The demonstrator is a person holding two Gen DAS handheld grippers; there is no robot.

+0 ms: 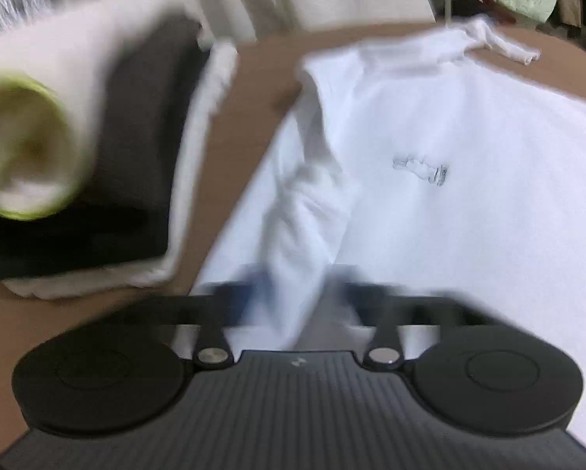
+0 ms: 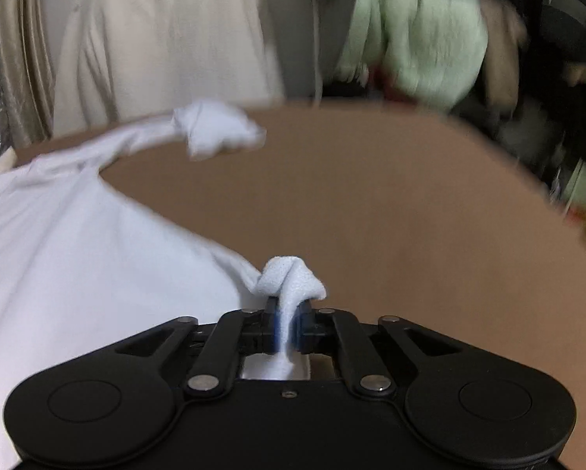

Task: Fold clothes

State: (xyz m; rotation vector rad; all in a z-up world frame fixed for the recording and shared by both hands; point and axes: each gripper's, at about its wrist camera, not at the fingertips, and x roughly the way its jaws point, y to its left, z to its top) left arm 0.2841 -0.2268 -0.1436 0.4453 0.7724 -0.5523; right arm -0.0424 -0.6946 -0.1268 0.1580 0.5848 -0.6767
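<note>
Shirt (image 2: 77, 274), white, lies spread on the brown desk (image 2: 371, 203); right gripper (image 2: 289, 329) clamps its bunched corner, left gripper (image 1: 293, 297) pinches a sleeve fold.

My right gripper (image 2: 289, 323) points down at a slant — jaws clamped tight on a pinch of white shirt (image 2: 77, 266). My left gripper (image 1: 298, 293) is blurred — fabric between its fingers, jaws closed.

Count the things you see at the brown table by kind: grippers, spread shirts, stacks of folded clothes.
grippers: 2 (left gripper, right gripper)
white shirt: 1
stack of folded clothes: 1
Total: 4
</note>
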